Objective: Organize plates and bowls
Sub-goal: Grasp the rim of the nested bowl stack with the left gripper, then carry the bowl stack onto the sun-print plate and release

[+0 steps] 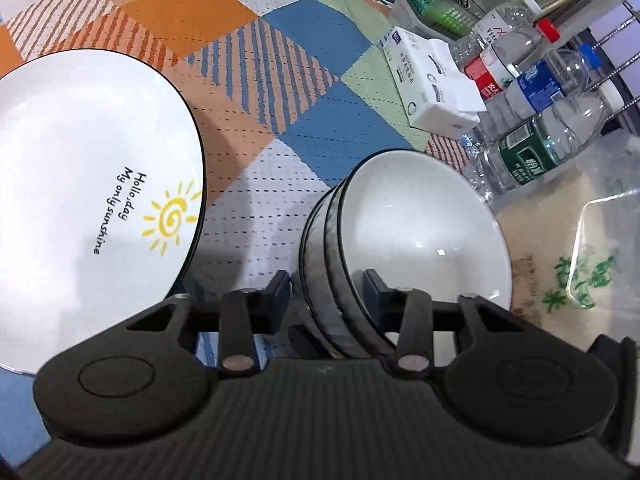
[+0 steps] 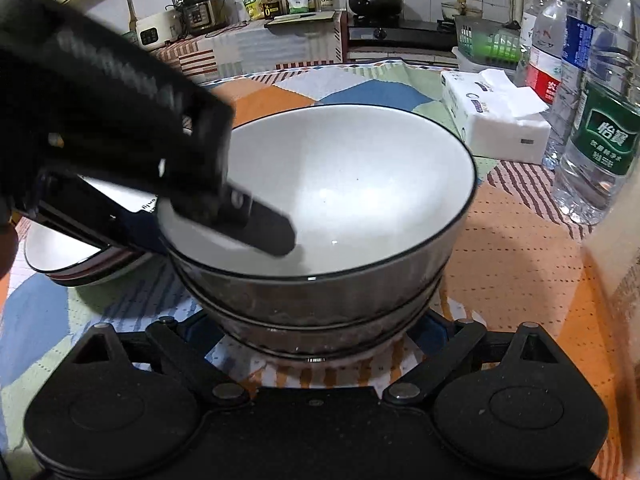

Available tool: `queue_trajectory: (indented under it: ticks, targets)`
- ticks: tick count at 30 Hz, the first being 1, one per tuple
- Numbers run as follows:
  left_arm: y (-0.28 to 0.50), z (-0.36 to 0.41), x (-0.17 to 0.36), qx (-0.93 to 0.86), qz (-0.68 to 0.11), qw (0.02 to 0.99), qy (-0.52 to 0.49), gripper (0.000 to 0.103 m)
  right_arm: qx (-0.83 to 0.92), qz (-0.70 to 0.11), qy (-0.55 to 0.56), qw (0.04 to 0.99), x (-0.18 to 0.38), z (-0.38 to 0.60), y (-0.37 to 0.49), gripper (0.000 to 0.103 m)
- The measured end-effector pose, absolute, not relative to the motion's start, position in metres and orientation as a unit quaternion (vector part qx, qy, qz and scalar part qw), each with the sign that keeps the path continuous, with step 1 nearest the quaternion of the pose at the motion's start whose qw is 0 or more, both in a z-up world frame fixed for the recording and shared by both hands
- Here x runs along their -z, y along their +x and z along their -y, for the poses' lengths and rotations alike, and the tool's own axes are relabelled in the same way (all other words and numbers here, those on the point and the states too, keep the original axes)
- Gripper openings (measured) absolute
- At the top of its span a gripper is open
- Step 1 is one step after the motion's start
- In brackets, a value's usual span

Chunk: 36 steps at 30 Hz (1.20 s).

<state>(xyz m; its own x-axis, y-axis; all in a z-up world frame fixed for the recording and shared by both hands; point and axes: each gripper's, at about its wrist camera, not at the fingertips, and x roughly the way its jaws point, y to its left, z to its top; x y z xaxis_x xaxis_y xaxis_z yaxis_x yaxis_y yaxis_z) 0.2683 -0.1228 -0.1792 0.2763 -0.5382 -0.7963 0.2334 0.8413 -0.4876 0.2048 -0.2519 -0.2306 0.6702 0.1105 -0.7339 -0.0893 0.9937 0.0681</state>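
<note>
Left claw (image 1: 329, 292) straddles the bowl stack's (image 1: 400, 240) rim (right-wrist view adds stove (image 2: 396, 32))

Left wrist view looking steeply down along its claw (image 1: 326, 292), close over the stacked bowls (image 1: 400, 248), right wrist view facing the same stacked bowls (image 2: 320, 216) from close, both sharing the patchwork worktop (image 1: 248, 40)

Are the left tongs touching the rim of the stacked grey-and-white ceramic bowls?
Touching. The right wrist view shows one left finger lying inside the top bowl; the left wrist view shows the rim between both fingers.
</note>
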Motion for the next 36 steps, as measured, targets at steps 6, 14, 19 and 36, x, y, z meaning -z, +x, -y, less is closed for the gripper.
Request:
queue_trajectory:
  ticks: [6,14,19,36]
  targets:
    - [0.273,0.117,0.186,0.248,-0.546,0.783,-0.165,0.037,-0.056,-0.380,0.009,0.923,0.240,0.250,0.206,0.099]
    - [0.269,0.118,0.181,0.269,-0.544,0.784,-0.133,0.037,-0.060,-0.375,0.001,0.925,0.239,0.249,0.199,0.097]
    - [0.261,0.115,0.176,0.273,-0.541,0.786,-0.119,0.037,-0.053,-0.372,-0.004,0.927,0.236,0.240,0.187,0.096]
    - [0.228,0.064,0.115,0.305,-0.513,0.796,-0.098,0.037,-0.070,-0.316,-0.051,0.945,0.187,0.197,0.141,0.094]
